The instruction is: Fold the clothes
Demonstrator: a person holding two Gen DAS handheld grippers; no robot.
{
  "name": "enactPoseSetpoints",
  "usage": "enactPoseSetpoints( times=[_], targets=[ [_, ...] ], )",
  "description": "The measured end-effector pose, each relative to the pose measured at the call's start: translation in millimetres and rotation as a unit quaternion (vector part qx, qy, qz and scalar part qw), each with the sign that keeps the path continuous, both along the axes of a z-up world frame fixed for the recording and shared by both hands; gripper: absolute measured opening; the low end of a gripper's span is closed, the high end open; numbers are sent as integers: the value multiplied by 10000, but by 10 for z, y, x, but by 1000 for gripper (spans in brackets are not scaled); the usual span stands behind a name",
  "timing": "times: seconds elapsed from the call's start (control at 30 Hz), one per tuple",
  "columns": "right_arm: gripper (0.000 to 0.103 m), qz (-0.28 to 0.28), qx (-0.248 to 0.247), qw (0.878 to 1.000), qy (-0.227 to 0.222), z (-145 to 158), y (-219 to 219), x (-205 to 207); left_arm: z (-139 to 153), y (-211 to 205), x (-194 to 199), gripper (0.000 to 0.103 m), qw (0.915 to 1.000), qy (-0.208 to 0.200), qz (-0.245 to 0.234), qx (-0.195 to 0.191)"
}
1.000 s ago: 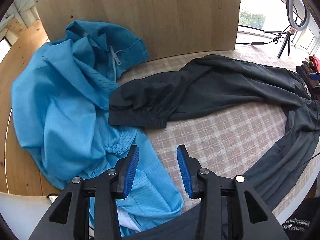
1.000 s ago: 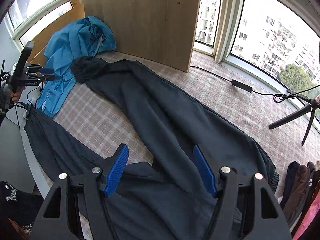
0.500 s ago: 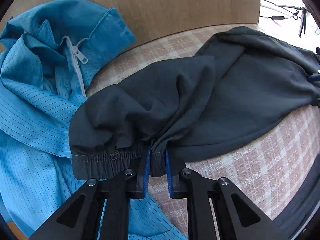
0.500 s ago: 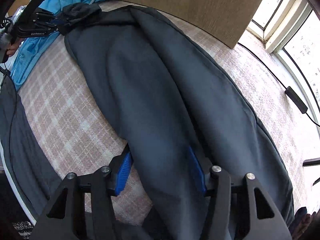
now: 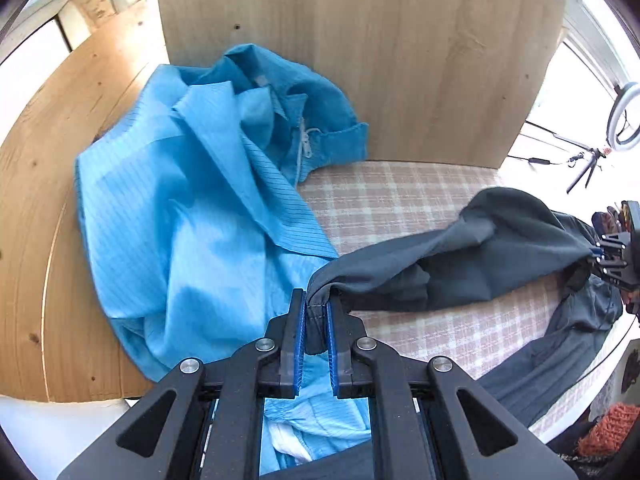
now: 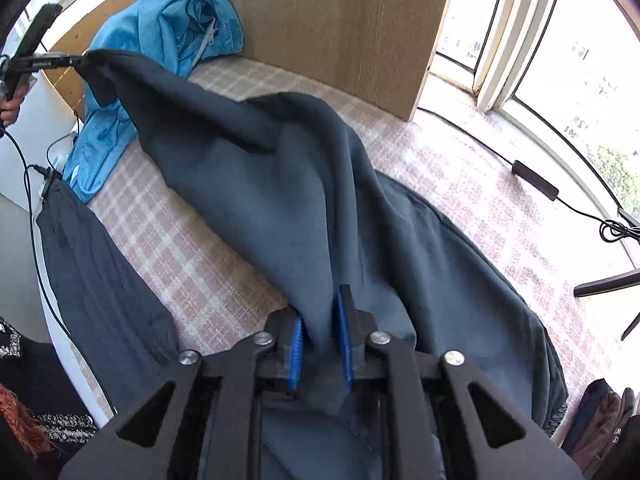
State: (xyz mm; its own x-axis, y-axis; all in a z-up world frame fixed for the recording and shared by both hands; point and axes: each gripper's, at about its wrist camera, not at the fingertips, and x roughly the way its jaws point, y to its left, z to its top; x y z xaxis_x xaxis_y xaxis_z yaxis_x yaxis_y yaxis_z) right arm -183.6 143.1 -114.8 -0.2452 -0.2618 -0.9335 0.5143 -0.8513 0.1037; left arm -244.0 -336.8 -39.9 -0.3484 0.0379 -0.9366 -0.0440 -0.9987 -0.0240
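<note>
Left wrist view: the left gripper [image 5: 316, 322] is clamped on the elastic cuff of the dark grey fabric trousers [image 5: 460, 268], blue pads pressing the hem from both sides. From that cuff the trouser leg runs lifted off the pink-and-white checked cloth-covered table [image 5: 400, 196] toward the table's right edge, where the right gripper [image 5: 598, 254] pinches it further along. A crumpled light blue zip-up jacket [image 5: 192, 220] lies at the table's left end, partly over a curved pale wooden board [image 5: 36, 208], with an upright wooden panel [image 5: 380, 48] behind the table

Right wrist view: the right gripper [image 6: 320, 340] has a bunched fold of the dark grey fabric trousers [image 6: 280, 184] between its blue pads, which touch the cloth on both sides; its jaws are opening slightly. The leg stretches across the table [image 6: 460, 168] to the far-left corner, where the left gripper [image 6: 76, 61] holds its cuff above the blue jacket [image 6: 168, 28]. The other trouser leg hangs over the table's near-left edge
</note>
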Motion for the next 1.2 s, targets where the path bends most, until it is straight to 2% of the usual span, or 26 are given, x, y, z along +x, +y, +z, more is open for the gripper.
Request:
enactPoseSetpoints(
  times=[0.07,0.13,0.2,0.27,0.3,0.5,0.6,0.67,0.7,0.73,0.77,0.8,0.83,0.87,0.93,1.03,1.13,1.2],
  targets=[
    [35,28,-46,9996,-279,-85,12,-29,-137,-126,-133,9,9996,-170,193,-98],
    [38,-104,-510,9983,-250,-4,180,-43,-245,-179,-179,9,9991,-264,282,-163],
    [44,-432,-766,9961,28,102,455,-83,-346,-213,-205,9,9986,-338,345,-220],
    [47,-860,-722,9935,174,85,790,-205,-446,-248,-230,9,9979,-412,408,-278],
    [47,-1079,-667,9917,195,53,957,-284,-451,-247,-231,9,9978,-423,401,-314],
    [47,-1285,390,9909,67,-435,1318,-673,-287,-184,-223,9,9978,-373,293,-460],
    [48,-882,961,9915,-9,-679,1152,-841,-281,-139,-257,9,9975,-398,264,-527],
    [54,-708,1055,9917,219,-707,1093,-908,-285,-100,-270,9,9973,-410,221,-570],
    [54,-673,975,9927,217,-707,1098,-929,-277,-80,-266,9,9973,-400,198,-587],
    [49,-658,828,9943,126,-703,1104,-917,-262,-62,-257,9,9973,-383,182,-603],
    [22,-643,681,9956,35,-699,1110,-905,-237,-49,-242,9,9974,-352,173,-611],
    [9,-612,579,9964,-36,-693,1108,-886,-207,-41,-223,9,9975,-311,169,-614],
    [3,-466,800,9957,41,-679,1049,-810,-162,-39,-191,9,9977,-263,177,-605],
    [3,-338,989,9945,118,-659,997,-735,-107,-39,-150,9,9979,-209,191,-588],
    [3,-373,896,9949,279,-524,983,-587,3,-40,-68,9,9982,-102,220,-553],
    [3,-721,702,9907,913,-110,1076,-370,247,-52,127,9,9975,1,212,-678],
    [3,-1164,512,9807,1482,353,1266,-266,527,-122,259,9,9961,50,271,-836],
    [3,-1276,676,9727,1817,555,1321,-244,686,-166,292,9,9946,63,305,-992]
  ],
)
